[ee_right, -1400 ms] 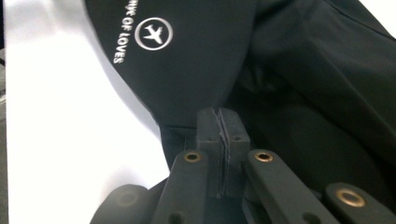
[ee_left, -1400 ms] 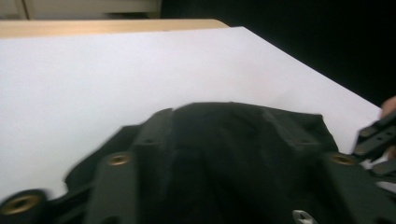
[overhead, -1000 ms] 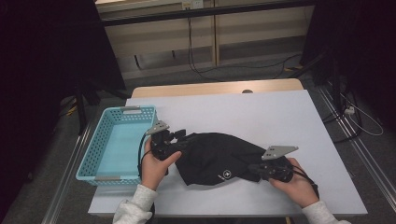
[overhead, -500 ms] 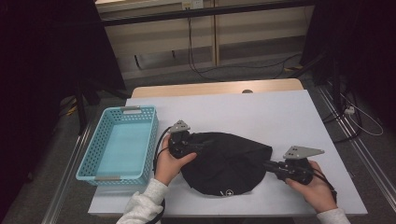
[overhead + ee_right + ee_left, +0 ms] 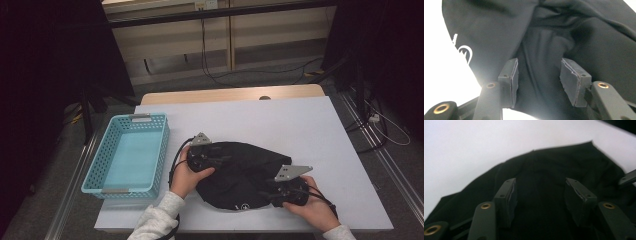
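A black garment [image 5: 240, 170] lies bunched on the white table [image 5: 280, 120], a small white logo [image 5: 245, 205] at its near edge. My left gripper [image 5: 216, 159] rests at the garment's left side. Its jaws have just been closing and stand apart over the black cloth [image 5: 549, 165]; the pads [image 5: 510, 197] do not press on it. My right gripper [image 5: 267, 194] is at the near right edge. Its jaws have just been opening, with a fold of cloth [image 5: 586, 45] lying loose between the pads [image 5: 571, 77], the logo [image 5: 465, 53] to the left.
A light blue plastic basket [image 5: 162, 150] stands on the table's left side, close to my left hand. White tabletop stretches behind and to the right of the garment. The table's near edge runs just under both hands.
My left gripper has moved right along the garment's left side. The right gripper, shut on the cloth a second ago, pulled right, then came back left with its jaws apart.
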{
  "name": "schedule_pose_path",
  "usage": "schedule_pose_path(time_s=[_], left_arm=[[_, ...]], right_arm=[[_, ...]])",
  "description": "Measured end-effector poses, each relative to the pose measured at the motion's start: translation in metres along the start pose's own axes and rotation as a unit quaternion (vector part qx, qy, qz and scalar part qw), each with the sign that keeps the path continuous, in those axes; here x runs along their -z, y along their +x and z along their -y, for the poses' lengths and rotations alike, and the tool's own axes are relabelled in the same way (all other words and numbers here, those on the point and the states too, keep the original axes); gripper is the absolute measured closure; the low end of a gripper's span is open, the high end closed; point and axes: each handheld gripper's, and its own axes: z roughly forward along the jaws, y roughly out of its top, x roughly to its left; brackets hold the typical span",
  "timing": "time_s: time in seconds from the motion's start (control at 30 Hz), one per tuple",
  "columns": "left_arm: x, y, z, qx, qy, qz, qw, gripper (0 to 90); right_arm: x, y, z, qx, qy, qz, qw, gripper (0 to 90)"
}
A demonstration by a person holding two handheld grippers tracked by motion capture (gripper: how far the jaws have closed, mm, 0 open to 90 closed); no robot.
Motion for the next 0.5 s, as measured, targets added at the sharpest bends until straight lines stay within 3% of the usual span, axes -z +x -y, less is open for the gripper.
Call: schedule_pose_path(time_s=[0.03,0.1,0.27,0.3,0.4,0.5], left_arm=[[-0.002,0.000,0.001,-0.004,0.009,-0.001,1.0000,46.9],[-0.005,-0.001,0.002,0.002,0.027,0.007,0.9996,61.3],[-0.008,-0.003,0.001,0.024,0.049,0.009,0.9985,82.3],[-0.007,-0.003,0.001,0.024,0.050,0.012,0.9984,84.2],[0.001,-0.001,-0.002,0.032,0.033,0.004,0.9990,86.1],[0.016,0.007,-0.005,0.052,0.006,0.001,0.9986,86.4]], right_arm=[[0.000,0.002,-0.001,0.008,0.005,0.002,1.0000,50.2],[-0.001,0.004,-0.002,0.018,0.008,0.008,0.9998,58.5],[0.000,0.006,-0.002,0.000,0.011,0.014,0.9998,86.8],[0.000,0.006,-0.003,0.000,0.015,0.014,0.9998,88.9],[0.001,0.008,-0.003,0.004,0.019,0.018,0.9996,90.0],[0.004,0.005,-0.003,0.002,0.023,0.021,0.9995,90.0]])
